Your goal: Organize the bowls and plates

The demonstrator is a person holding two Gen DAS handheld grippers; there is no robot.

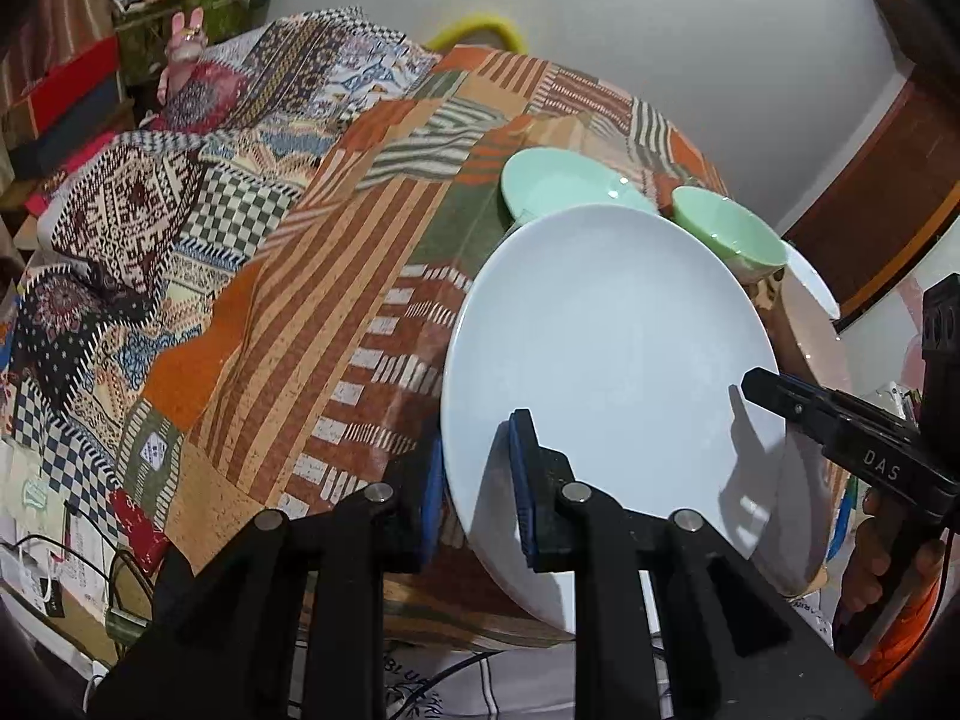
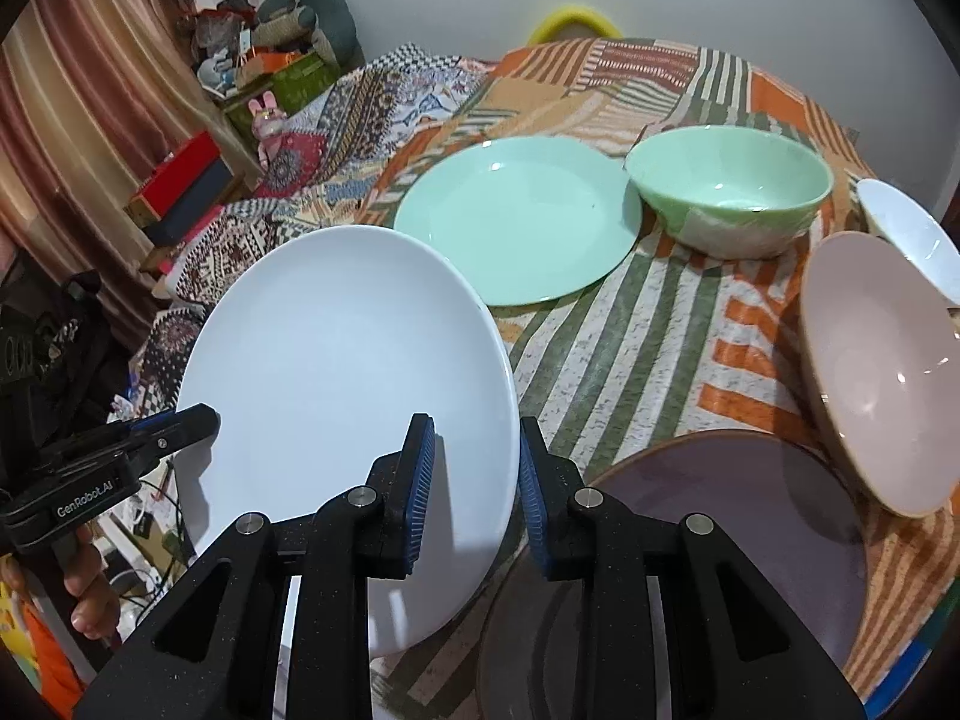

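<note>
White plate [image 2: 336,360]: held off the table, tilted, pinched at two opposite edges by both grippers; sits at about 9 o'clock of the table layout in the right wrist view, its far rim overlapping the near edge of the green plate.
Left gripper [image 1: 477,480]: closed on the plate's left rim, one blue pad above the rim and one below; in the right wrist view it enters at 8 o'clock, with fingers of a hand [image 2: 90,594] under it.
Right gripper [image 2: 477,486]: closed on the plate's right rim, blue pads either side of the edge; in the left wrist view it comes in from 3 o'clock.
Green plate [image 2: 519,219]: flat on the cloth at 12 o'clock from the white plate, just beside the green bowl.
Green bowl [image 2: 729,189]: upright on the cloth at 1 o'clock; rims look close to touching, cannot tell.
Pink bowl [image 2: 882,366]: at 3 o'clock, tilted, resting against the rim of the dark plate.
White bowl [image 2: 912,234]: at 2 o'clock, behind the pink bowl, partly cut by the frame edge.
Dark plate [image 2: 720,540]: greyish-purple, flat at 5 o'clock, directly under the right gripper.
Tablecloth [image 2: 630,348]: patchwork of orange, green and cream stripes.
Background: yellow ring-shaped object [image 2: 573,21] at 12 o'clock behind the table.
</note>
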